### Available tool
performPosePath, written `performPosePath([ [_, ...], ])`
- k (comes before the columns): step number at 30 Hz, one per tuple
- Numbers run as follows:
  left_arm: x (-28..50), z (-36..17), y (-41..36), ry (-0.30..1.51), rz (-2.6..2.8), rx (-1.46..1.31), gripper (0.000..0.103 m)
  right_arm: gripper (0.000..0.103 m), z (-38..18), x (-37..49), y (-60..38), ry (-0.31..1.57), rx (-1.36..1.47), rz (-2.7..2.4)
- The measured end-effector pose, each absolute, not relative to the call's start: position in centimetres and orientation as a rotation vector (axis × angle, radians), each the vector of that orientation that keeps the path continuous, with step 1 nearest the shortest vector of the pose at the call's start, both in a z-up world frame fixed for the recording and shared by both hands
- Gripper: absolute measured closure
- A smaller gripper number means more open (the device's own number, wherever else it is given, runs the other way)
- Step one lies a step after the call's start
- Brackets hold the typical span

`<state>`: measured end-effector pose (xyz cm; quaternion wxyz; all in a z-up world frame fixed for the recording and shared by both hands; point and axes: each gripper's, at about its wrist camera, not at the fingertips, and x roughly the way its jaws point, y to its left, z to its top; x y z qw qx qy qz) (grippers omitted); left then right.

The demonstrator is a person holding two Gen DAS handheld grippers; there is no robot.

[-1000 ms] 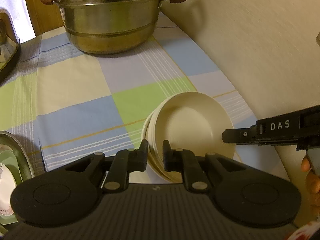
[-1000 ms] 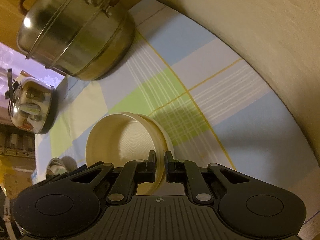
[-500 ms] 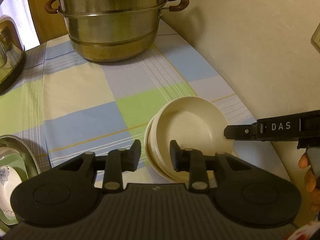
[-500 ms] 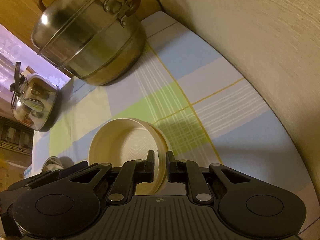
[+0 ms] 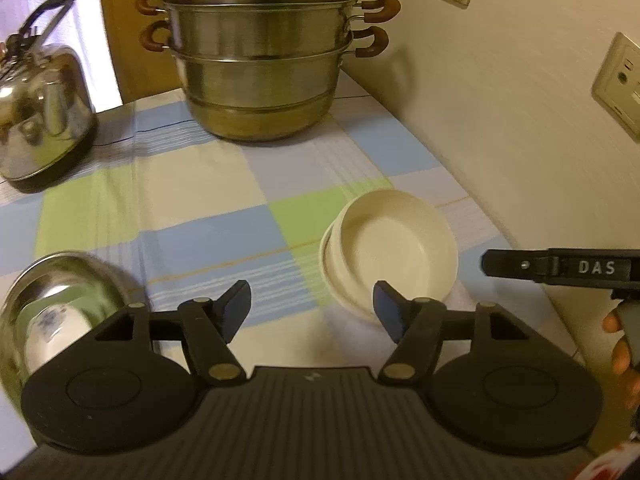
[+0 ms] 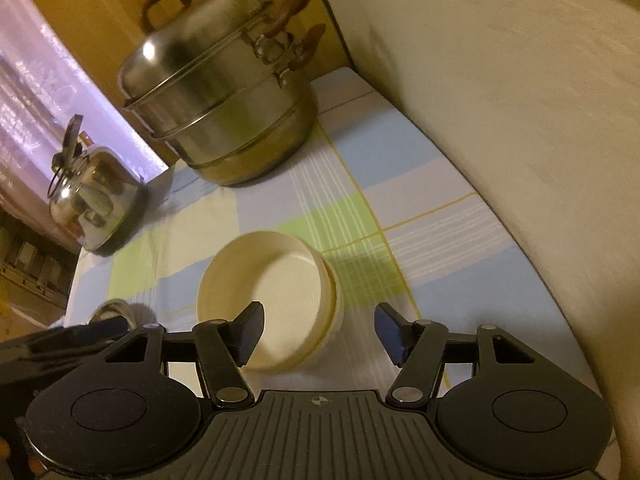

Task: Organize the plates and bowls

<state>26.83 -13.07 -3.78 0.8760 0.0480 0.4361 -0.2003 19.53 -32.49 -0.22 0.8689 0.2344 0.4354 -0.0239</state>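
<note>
Both pairs of jaws have just been opening and stand well apart now, with nothing pinched in either. On our left gripper (image 5: 312,306) the right-hand pad overlaps the near rim of the cream bowls (image 5: 394,252) in the left wrist view, but we see no squeeze on it, and the gap between the pads shows only cloth. Going left to right across the table (image 5: 192,184): at its near left edge sits a steel bowl (image 5: 60,276), tilted, with a white flowered dish (image 5: 48,332) lying inside it; we cannot tell whether anything else is under that dish. The kettle (image 5: 44,108) stands at the far left corner, the lidded steamer pot (image 5: 264,60) at the far edge, and we cannot see into either.

The cream bowls are nested, an inner bowl seated slightly askew in an outer one, and empty. They stand near the right edge, beside the wall (image 5: 500,120). From our left gripper they lie ahead and to the right. From our right gripper (image 6: 319,334) they lie ahead and a little left, its left pad overlapping the stack's near rim. Being round, the stack has no long axis to line up with. We judge both hands about equally near, so the next piece to gather is likely the steel bowl, which is nearer our left hand.
</note>
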Motion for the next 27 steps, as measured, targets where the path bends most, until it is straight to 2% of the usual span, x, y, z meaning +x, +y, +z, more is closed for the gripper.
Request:
performPosePath([
  [15, 18.5, -5.5, -6.5, 1.015, -0.371, 0.058, 0.037, 0.039, -1.1, 12.0, -28.6, 0.970, 0.443, -0.018],
  [27, 14.7, -7.7, -5.5, 1.118, -0.396, 0.057, 0.037, 0.039, -3.3, 9.0, -25.7, 1.088, 0.394, 0.016],
])
